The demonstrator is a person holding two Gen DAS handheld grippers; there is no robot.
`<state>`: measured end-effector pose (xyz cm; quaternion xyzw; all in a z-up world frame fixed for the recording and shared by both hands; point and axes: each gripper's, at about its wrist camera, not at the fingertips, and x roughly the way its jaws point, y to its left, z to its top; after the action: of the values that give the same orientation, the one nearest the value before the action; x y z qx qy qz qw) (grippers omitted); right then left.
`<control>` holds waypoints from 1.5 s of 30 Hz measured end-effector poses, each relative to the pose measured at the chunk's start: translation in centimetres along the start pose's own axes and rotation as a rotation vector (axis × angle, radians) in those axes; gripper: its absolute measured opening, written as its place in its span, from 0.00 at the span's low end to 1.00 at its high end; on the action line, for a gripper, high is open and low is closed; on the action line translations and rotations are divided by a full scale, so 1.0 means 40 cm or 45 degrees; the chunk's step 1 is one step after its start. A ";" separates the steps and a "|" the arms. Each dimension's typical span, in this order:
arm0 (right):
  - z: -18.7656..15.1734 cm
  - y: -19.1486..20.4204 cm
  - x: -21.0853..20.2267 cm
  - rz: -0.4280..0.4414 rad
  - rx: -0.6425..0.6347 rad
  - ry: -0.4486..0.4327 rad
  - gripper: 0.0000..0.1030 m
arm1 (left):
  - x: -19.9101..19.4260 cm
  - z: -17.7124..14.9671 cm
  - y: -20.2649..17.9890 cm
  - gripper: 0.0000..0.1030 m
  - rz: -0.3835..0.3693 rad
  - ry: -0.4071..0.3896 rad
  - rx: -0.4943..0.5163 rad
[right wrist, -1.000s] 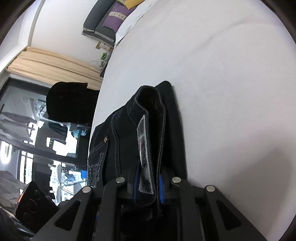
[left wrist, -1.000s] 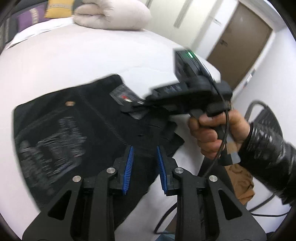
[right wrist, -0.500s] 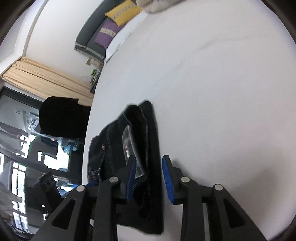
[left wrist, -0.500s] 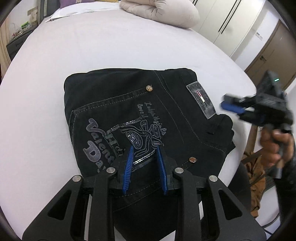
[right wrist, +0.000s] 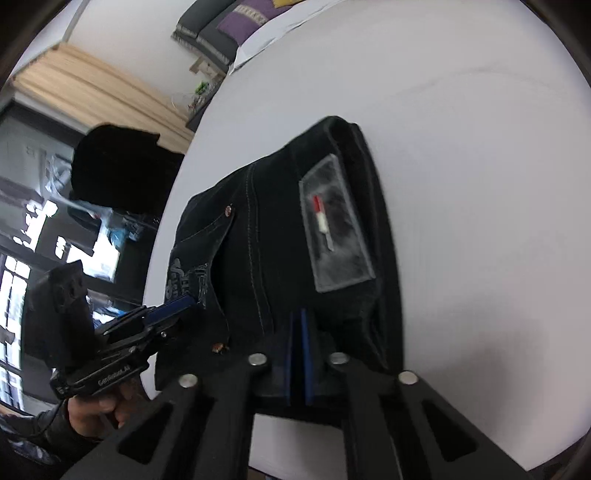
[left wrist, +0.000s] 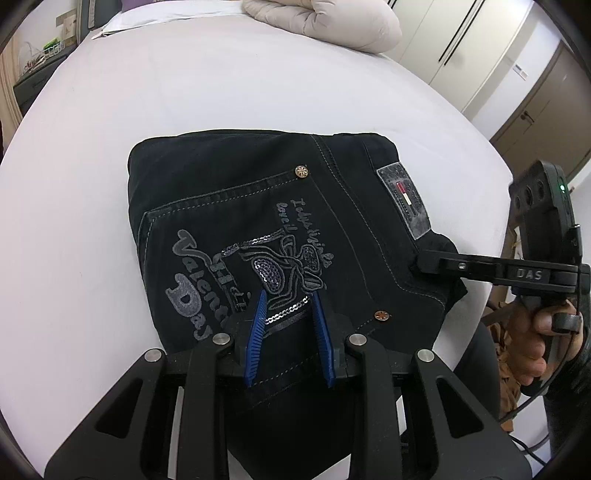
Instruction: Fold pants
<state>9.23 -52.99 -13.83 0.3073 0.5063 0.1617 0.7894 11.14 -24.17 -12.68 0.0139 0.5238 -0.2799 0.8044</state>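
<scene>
The folded black pants lay as a compact block on the white bed, back pocket uppermost, its embroidered lettering and sequined motif facing up. A grey waistband patch sat on the edge of the block nearest the right claw, and two copper rivets marked the pocket corners. The left claw stood over the near part of the pocket with its blue pads a little apart; the sequined trim showed in the gap, and whether the pads pressed the cloth could not be told. The right claw reached in from the right side of the left wrist view, its tip at the waistband corner just below the patch, carried by a hand in a dark sleeve. In the right wrist view its blue pads met flat together, the pants lying just ahead of them and nothing visible between them; the patch lay beyond and slightly right of the tips. A rolled beige duvet rested at the far end of the bed, well apart from both claws.
</scene>
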 end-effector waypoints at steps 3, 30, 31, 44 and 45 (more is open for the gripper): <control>-0.015 -0.001 -0.037 -0.006 -0.012 -0.015 0.04 | -0.009 0.002 0.006 0.24 -0.006 0.002 -0.004; 0.158 -0.108 0.047 0.071 0.167 0.109 0.50 | 0.033 0.008 0.262 0.70 -0.460 0.061 -0.552; 0.158 -0.108 0.053 0.081 0.169 0.114 0.48 | 0.039 0.014 0.263 0.66 -0.474 0.071 -0.552; 0.157 0.005 0.010 0.150 0.064 0.002 0.19 | -0.010 0.032 0.354 0.20 -0.705 0.011 -0.651; 0.167 0.030 0.009 0.155 0.044 -0.002 0.19 | -0.033 0.041 0.369 0.20 -0.708 -0.015 -0.650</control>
<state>15.47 -54.02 -11.32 0.3510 0.4887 0.2004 0.7732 18.97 -11.67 -14.83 -0.3313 0.5558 -0.3481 0.6784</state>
